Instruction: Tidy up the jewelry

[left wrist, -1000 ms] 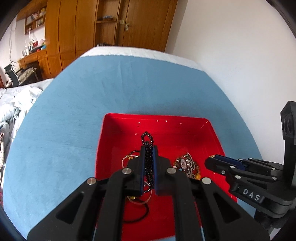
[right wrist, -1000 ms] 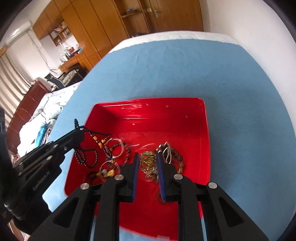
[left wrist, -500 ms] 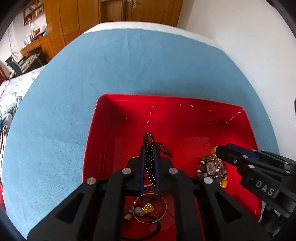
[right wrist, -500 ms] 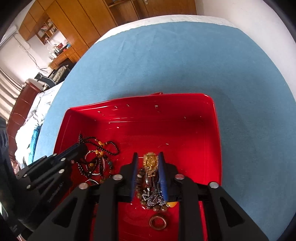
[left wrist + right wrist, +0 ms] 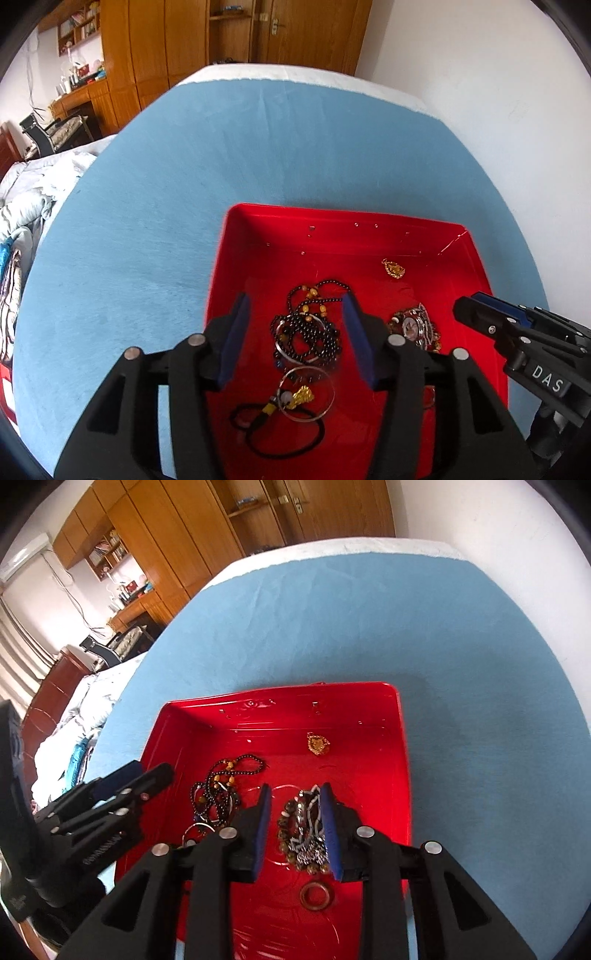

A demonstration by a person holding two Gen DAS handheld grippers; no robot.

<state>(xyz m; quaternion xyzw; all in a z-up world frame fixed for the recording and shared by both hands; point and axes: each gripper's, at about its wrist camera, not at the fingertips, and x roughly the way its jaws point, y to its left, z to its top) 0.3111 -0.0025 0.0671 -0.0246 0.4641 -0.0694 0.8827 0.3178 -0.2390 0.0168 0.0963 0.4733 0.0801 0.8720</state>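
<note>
The only writing I can read clearly is "DAS", white letters on the side of the right gripper [image 5: 476, 306] as the left wrist view catches it. In the right wrist view the left gripper [image 5: 147, 771] carries raised lettering on its flank too, but it is too small and too dark to make out.

A red tray [image 5: 332, 218] sits on a blue cloth [image 5: 258, 147], with all the jewelry in it. The left gripper's [image 5: 295, 332] jaws are opening and stand wide apart; the black bead necklace [image 5: 310, 332] lies heaped on the tray floor between them, touched by neither pad. The right gripper's [image 5: 295, 812] jaws are also opening, narrower, with a bundle of bracelets [image 5: 304, 830] between the pads; I cannot tell whether the right pad touches it, and it seems to lie on the tray floor.

Only the left wrist view shows the black cord loop [image 5: 284, 428] with its gold charm and the thin wire ring near the tray's near edge. Only the right wrist view shows a brown ring [image 5: 316, 895] lying just below the bracelet bundle. Both views show a small gold pendant [image 5: 317, 744] lying alone toward the far wall of the tray, well apart from the piles.
</note>
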